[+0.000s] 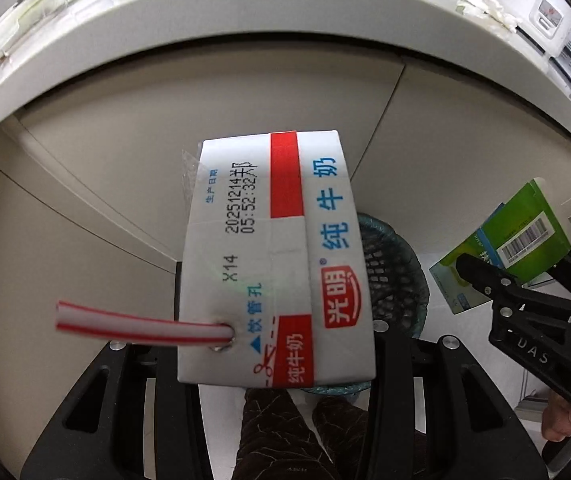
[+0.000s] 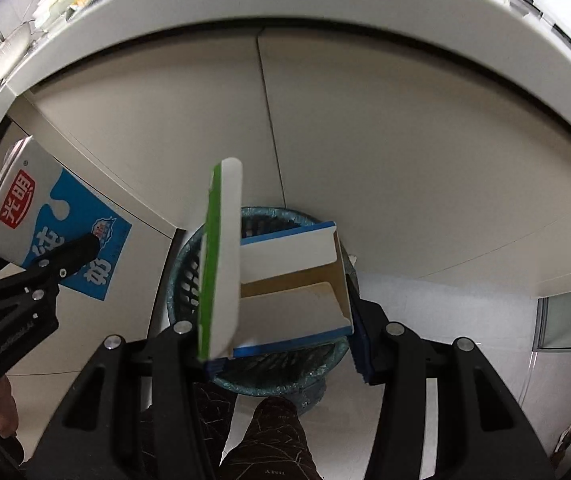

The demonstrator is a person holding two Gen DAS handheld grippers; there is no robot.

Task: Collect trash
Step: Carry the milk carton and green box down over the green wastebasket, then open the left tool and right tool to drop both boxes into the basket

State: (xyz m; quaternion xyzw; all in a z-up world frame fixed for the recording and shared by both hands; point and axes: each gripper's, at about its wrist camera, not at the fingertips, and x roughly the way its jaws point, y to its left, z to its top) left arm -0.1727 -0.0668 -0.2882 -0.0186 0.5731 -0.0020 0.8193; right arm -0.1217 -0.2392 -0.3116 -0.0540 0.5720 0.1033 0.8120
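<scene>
My left gripper (image 1: 277, 360) is shut on a white milk carton (image 1: 273, 256) with red and blue print and a red-striped straw (image 1: 137, 326). It hangs in the air just left of a dark mesh trash bin (image 1: 395, 276). The carton also shows at the left of the right wrist view (image 2: 45, 232). My right gripper (image 2: 285, 340) is shut on an opened green, blue and white cardboard box (image 2: 285, 280), held right above the bin (image 2: 181, 280). The left wrist view shows that box (image 1: 517, 240) at the right.
A white countertop (image 1: 285, 12) curves overhead, with wrappers, tissues and a white appliance (image 1: 545, 8) on it. Beige cabinet doors (image 2: 405, 152) stand behind the bin. The person's dark trousers (image 2: 269, 440) are below. A pale floor lies at the right.
</scene>
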